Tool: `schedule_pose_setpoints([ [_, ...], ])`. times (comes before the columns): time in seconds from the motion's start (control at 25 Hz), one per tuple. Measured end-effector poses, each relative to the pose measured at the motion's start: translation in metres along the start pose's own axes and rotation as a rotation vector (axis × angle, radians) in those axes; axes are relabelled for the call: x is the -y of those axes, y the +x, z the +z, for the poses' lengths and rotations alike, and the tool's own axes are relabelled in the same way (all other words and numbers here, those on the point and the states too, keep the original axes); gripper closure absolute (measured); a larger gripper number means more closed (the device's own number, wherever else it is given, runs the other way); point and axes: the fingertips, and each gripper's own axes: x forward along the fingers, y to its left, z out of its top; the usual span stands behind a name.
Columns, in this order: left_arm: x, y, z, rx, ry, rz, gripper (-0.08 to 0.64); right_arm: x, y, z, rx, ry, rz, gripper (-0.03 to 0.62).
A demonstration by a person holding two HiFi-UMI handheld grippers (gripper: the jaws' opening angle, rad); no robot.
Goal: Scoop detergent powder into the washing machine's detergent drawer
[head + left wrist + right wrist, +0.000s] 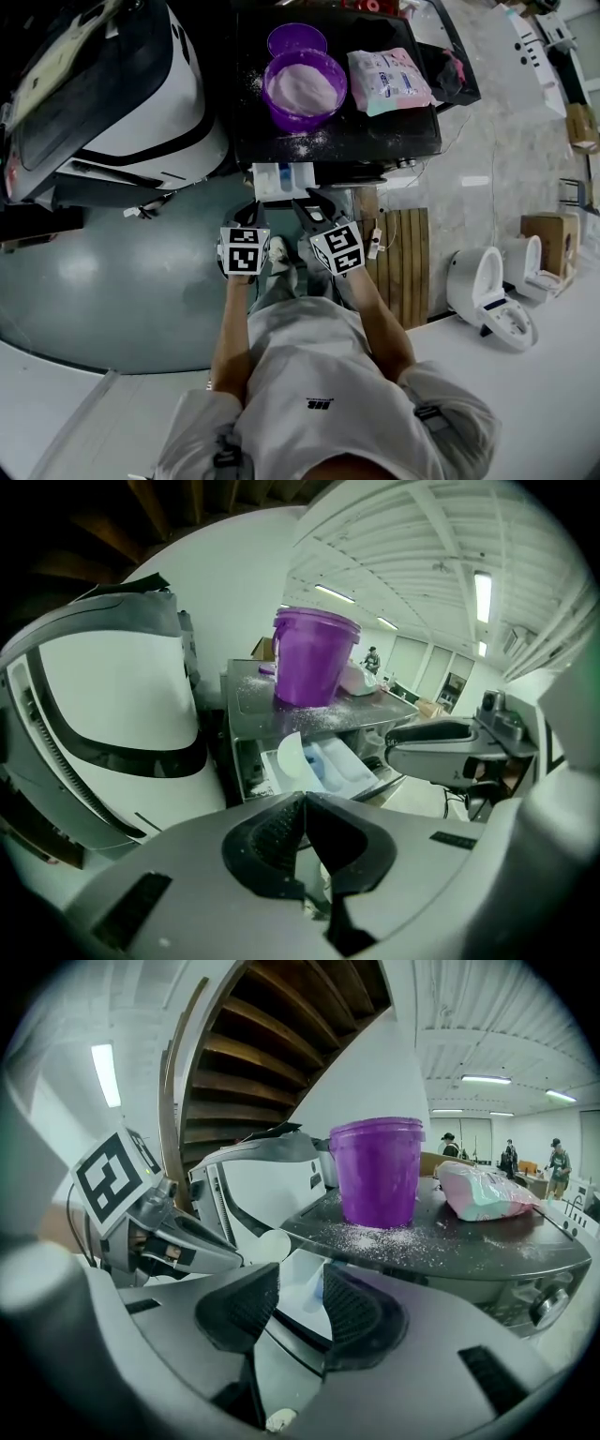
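A purple bucket (303,89) holding white powder stands on the dark machine top (394,131), with powder spilled around it. Behind it lies a purple lid (296,39); a detergent bag (387,80) lies to its right. The detergent drawer (283,180) is pulled out, white with a blue compartment. Both grippers hover just in front of it, empty. My left gripper (251,210) (305,801) has its tips touching. My right gripper (314,202) (300,1283) is open, and the drawer (305,1302) shows through its gap. A white rounded piece (291,757) sits at the drawer's left.
A large white and black appliance (122,94) stands left of the machine. Wooden slats (403,262), two white toilets (487,291) and a cardboard box (553,234) are on the floor to the right. People stand far off in the right gripper view.
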Motion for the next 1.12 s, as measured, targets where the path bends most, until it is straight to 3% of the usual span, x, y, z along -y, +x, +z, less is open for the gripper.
schedule_pose_setpoints([
  [0.24,-0.001,0.008,-0.004,-0.040,0.067,0.044,0.545,-0.001,0.007,-0.004,-0.017,-0.004,0.008,0.445],
  [0.72,0.003,0.014,-0.008,-0.110,0.344,0.161,0.545,0.000,0.014,-0.008,-0.027,-0.002,0.016,0.445],
  [1.12,0.004,0.013,-0.010,-0.166,0.528,0.260,0.545,0.001,0.014,-0.009,-0.026,0.006,0.012,0.445],
])
